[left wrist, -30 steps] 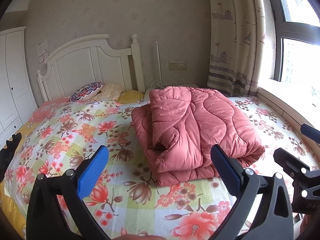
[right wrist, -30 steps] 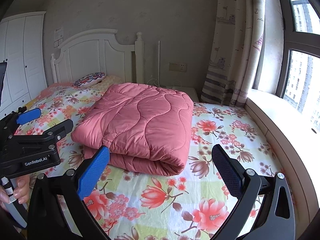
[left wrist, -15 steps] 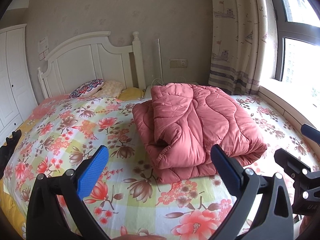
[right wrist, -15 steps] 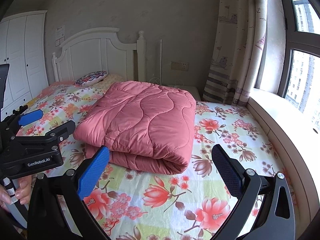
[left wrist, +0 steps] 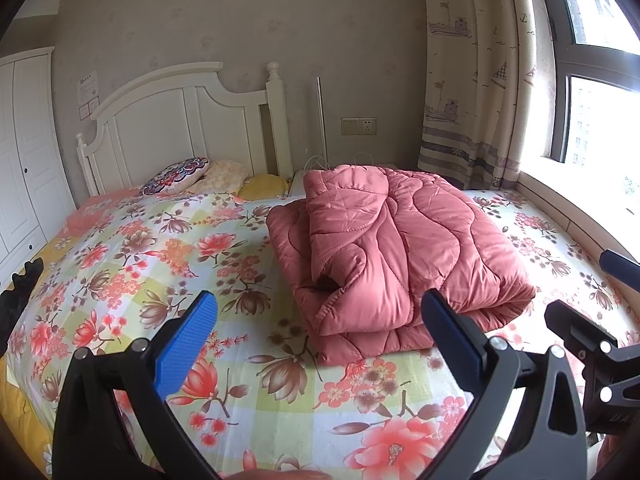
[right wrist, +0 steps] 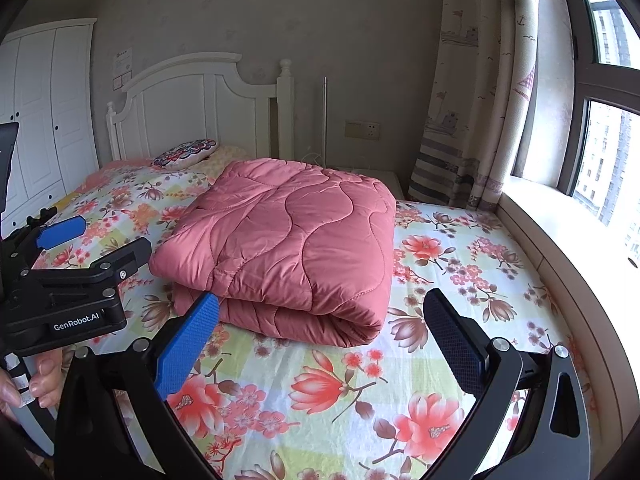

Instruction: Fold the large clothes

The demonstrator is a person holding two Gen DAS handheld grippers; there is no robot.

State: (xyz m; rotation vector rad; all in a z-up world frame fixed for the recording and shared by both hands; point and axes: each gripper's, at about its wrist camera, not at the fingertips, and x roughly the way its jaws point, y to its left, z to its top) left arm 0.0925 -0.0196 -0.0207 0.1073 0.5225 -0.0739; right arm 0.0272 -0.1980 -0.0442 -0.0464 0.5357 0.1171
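A pink quilted comforter (left wrist: 392, 248) (right wrist: 288, 240) lies folded in a thick bundle on the flowered bed sheet (left wrist: 168, 264) (right wrist: 460, 264). My left gripper (left wrist: 320, 336) hovers open in front of the bundle's near left corner, with nothing between its blue pads. My right gripper (right wrist: 320, 340) is also open and empty, a little short of the bundle's rounded near fold. In the right wrist view the left gripper (right wrist: 84, 248) shows at the left edge, held by a hand (right wrist: 36, 376). Part of the right gripper (left wrist: 592, 320) appears at the right edge of the left wrist view.
A white headboard (left wrist: 180, 124) and pillows (left wrist: 180, 172) stand at the far end of the bed. A patterned curtain (left wrist: 476, 80) and a window ledge (right wrist: 560, 232) run along the right side. A white wardrobe (right wrist: 44, 112) is on the left.
Both grippers have pulled back and risen slightly, so the comforter sits a bit farther off. The comforter itself has not moved, and both stay open.
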